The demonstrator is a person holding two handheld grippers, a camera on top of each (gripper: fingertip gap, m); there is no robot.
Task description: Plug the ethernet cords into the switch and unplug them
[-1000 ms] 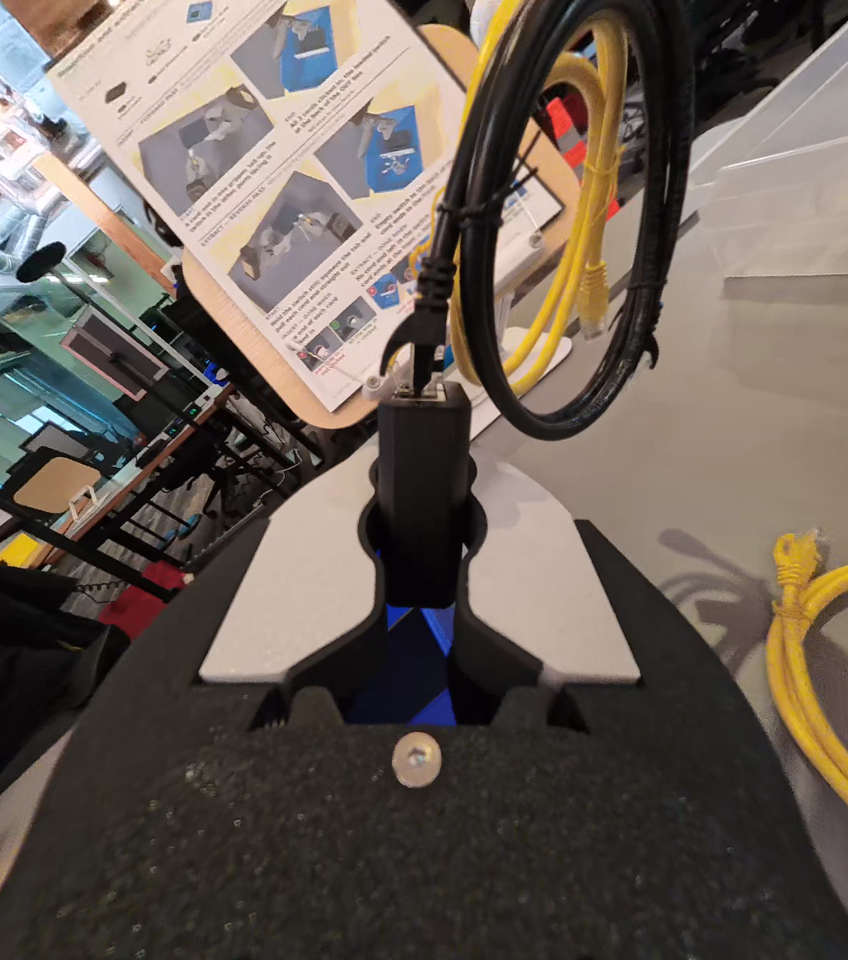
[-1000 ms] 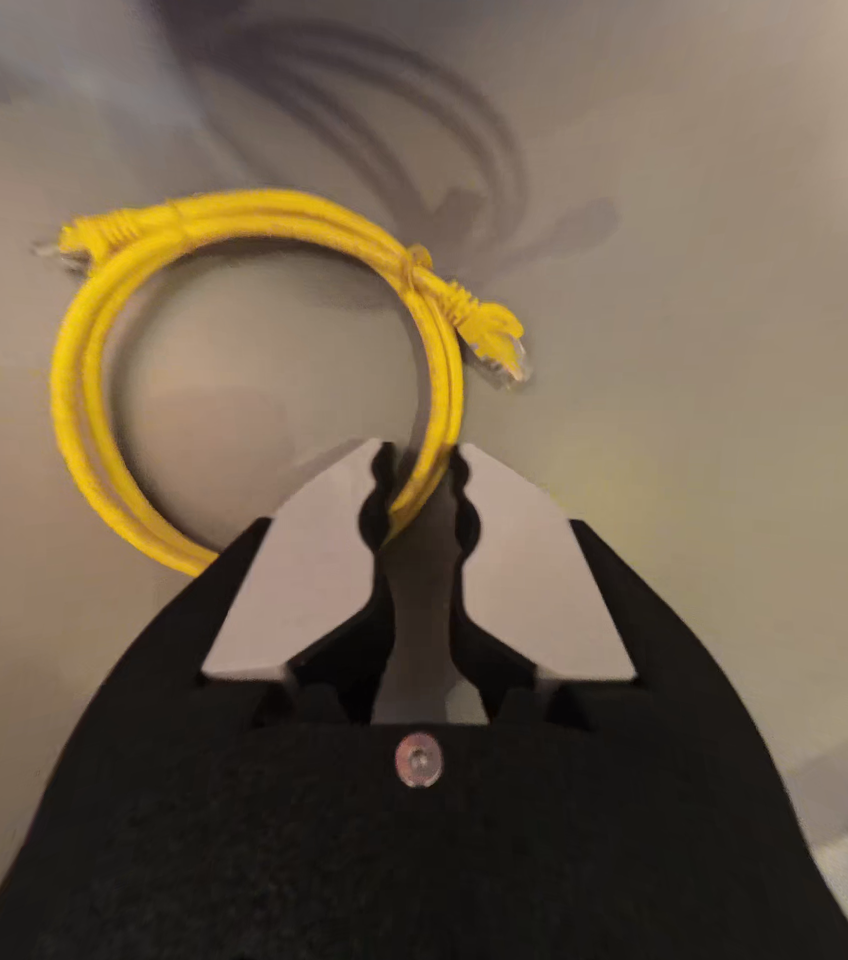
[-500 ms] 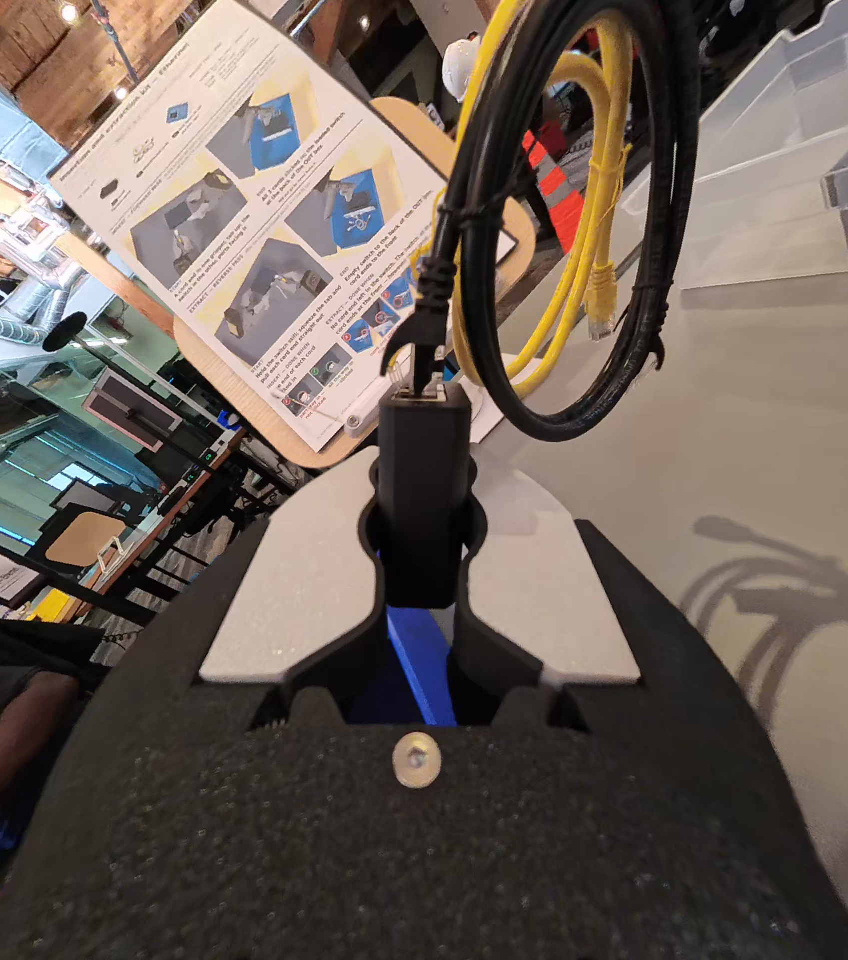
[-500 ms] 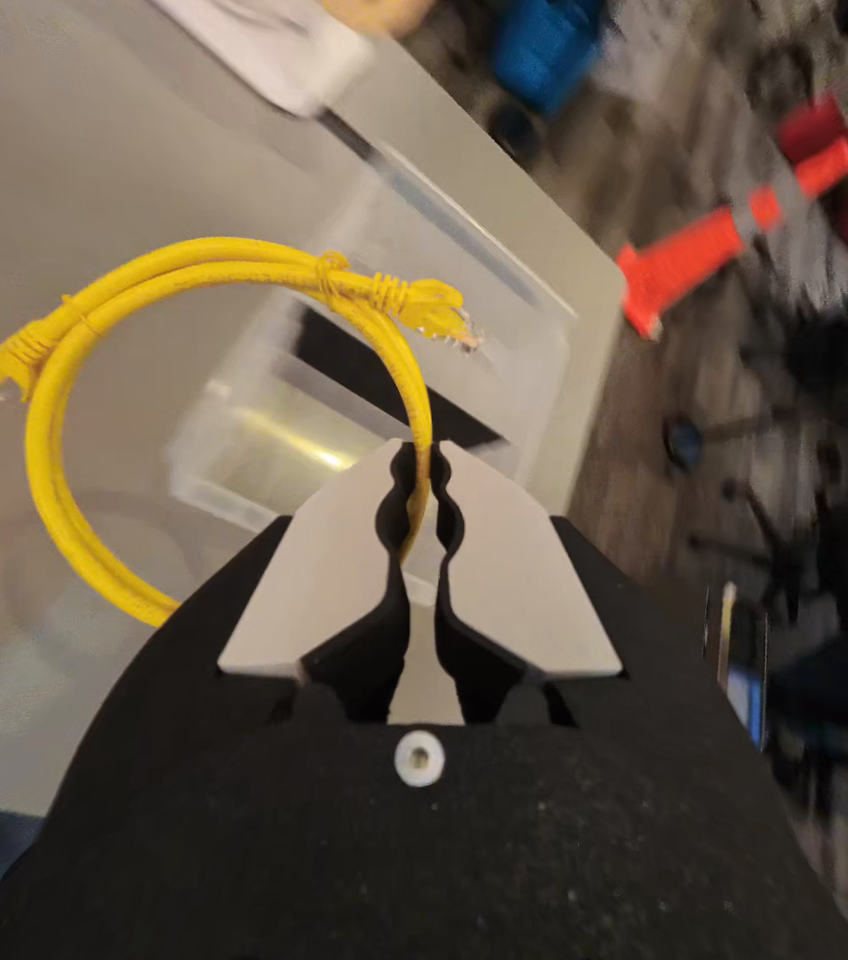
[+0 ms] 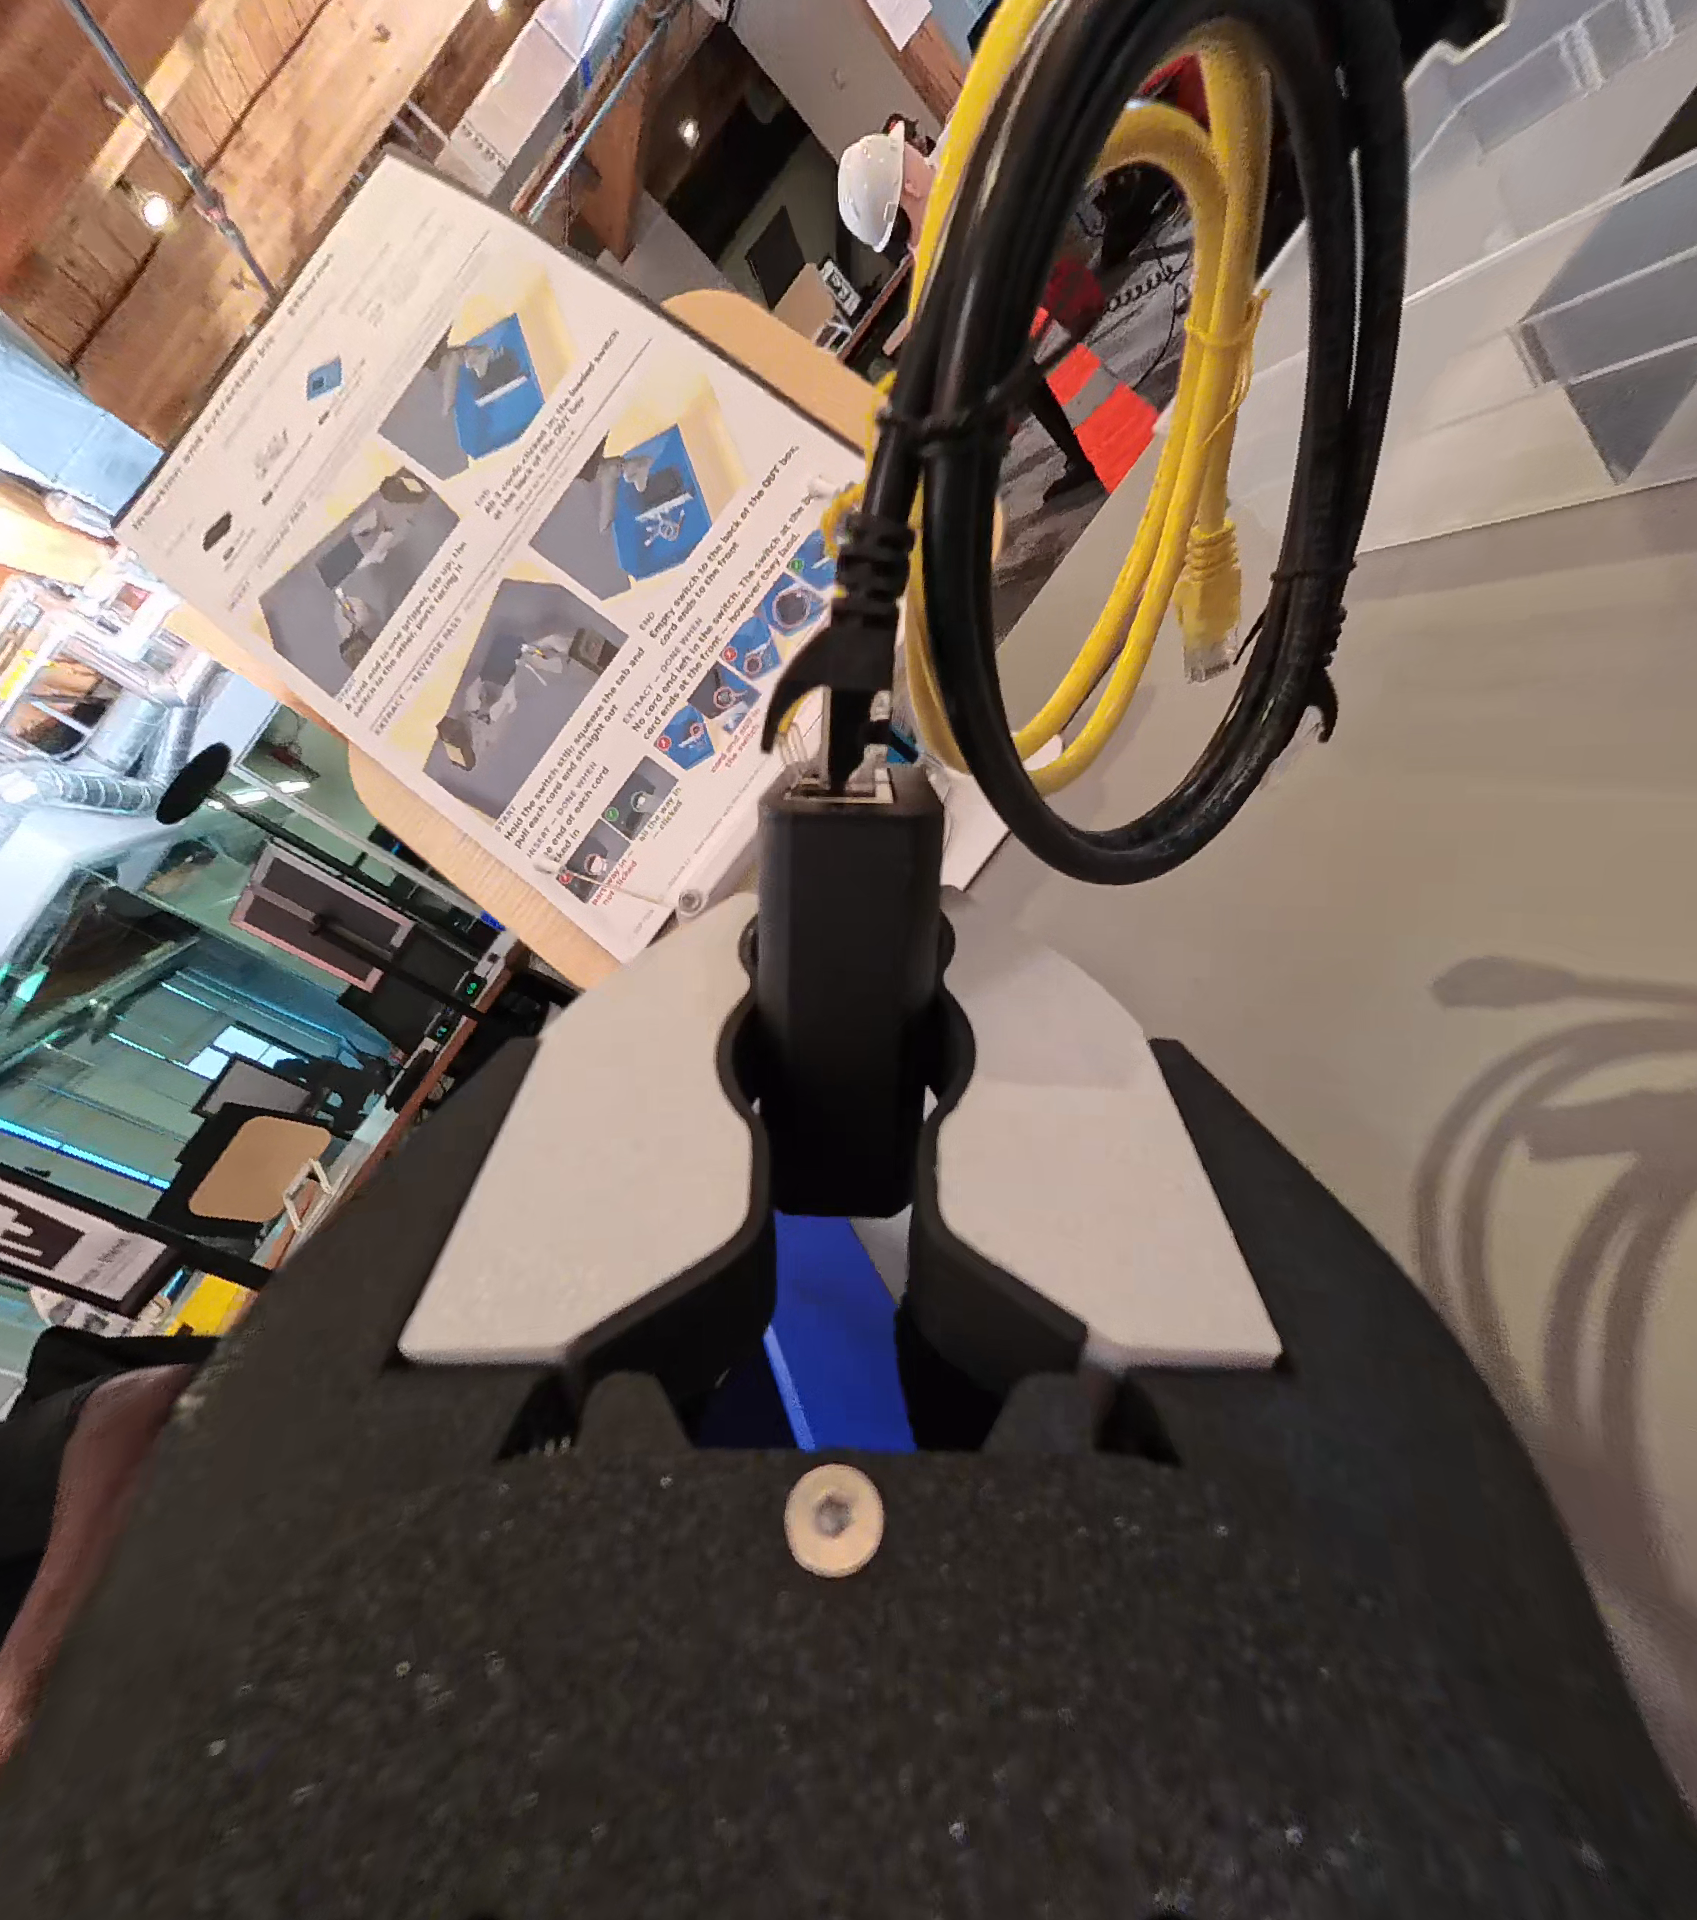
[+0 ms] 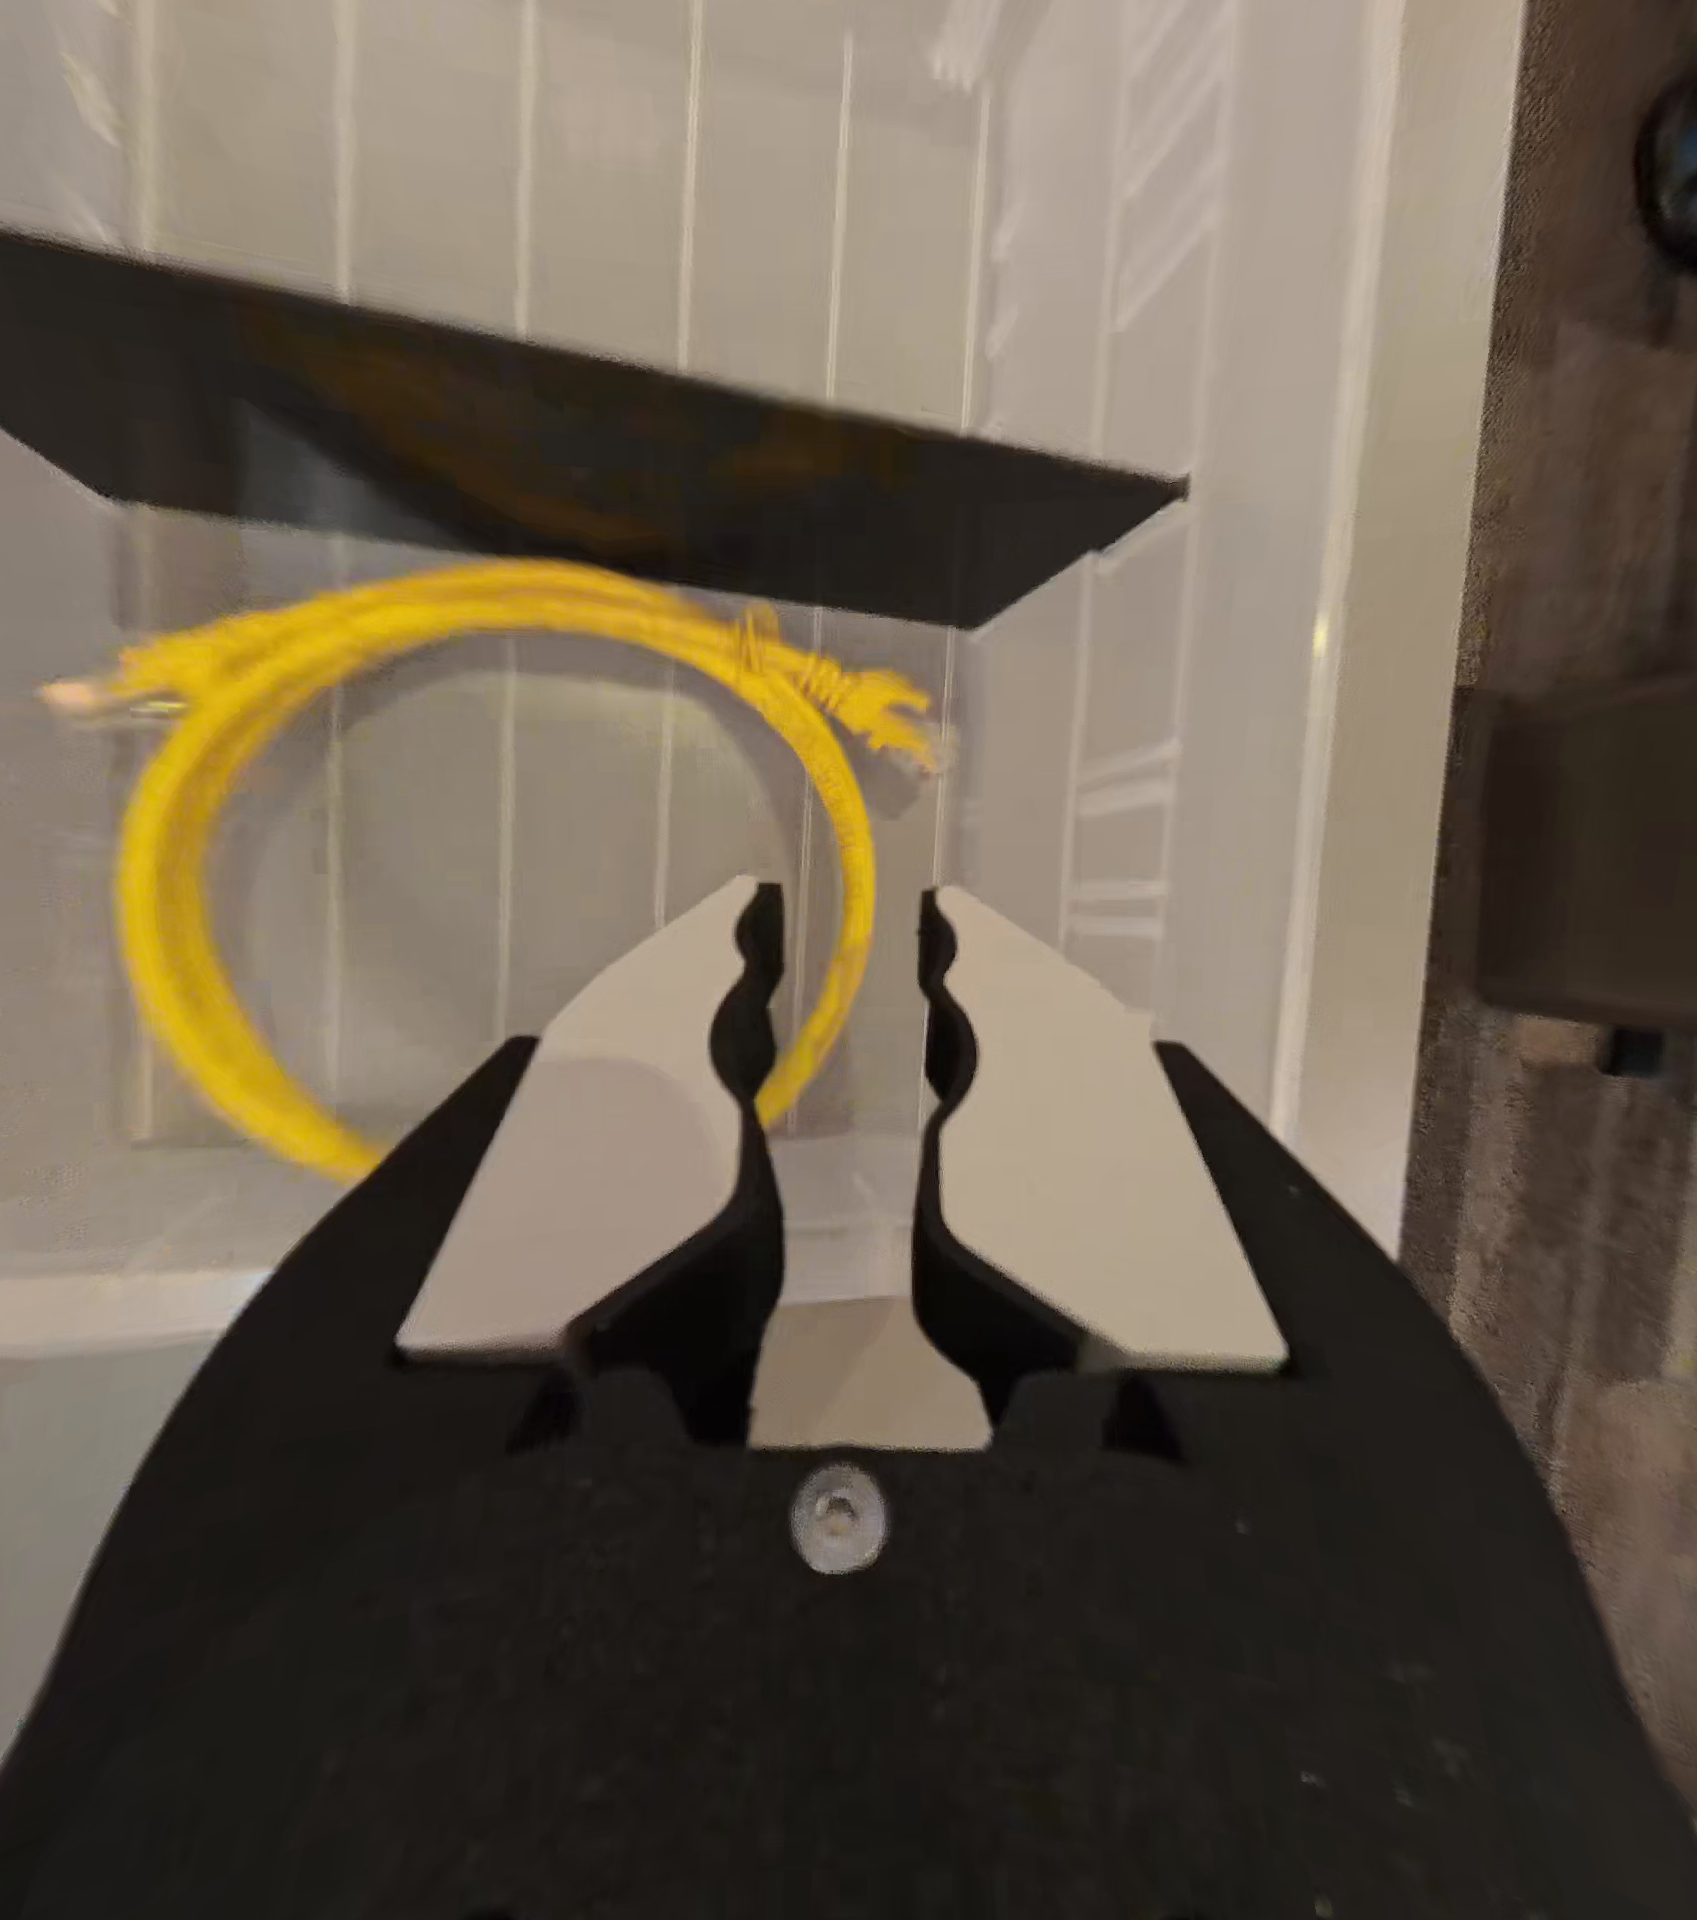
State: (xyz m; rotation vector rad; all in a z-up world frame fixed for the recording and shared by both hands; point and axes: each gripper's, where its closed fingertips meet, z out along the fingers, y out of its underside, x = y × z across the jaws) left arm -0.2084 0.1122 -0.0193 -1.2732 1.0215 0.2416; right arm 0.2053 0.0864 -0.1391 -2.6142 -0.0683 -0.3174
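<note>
Left wrist view – grey table (image 5: 1446, 779), brick-walled workshop

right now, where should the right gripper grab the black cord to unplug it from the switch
Grip the black cord at its plug boot, just above the switch held in the left gripper. Come from the side, across the boot: it stands straight out of the port, and the coil hangs clear beside it.

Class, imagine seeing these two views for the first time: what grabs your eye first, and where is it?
In the left wrist view, the left gripper clamps a black switch, with black cord coils and a yellow cord hanging above it. In the right wrist view, a yellow cord loop hangs between the open right gripper fingers, over a clear bin.
</note>
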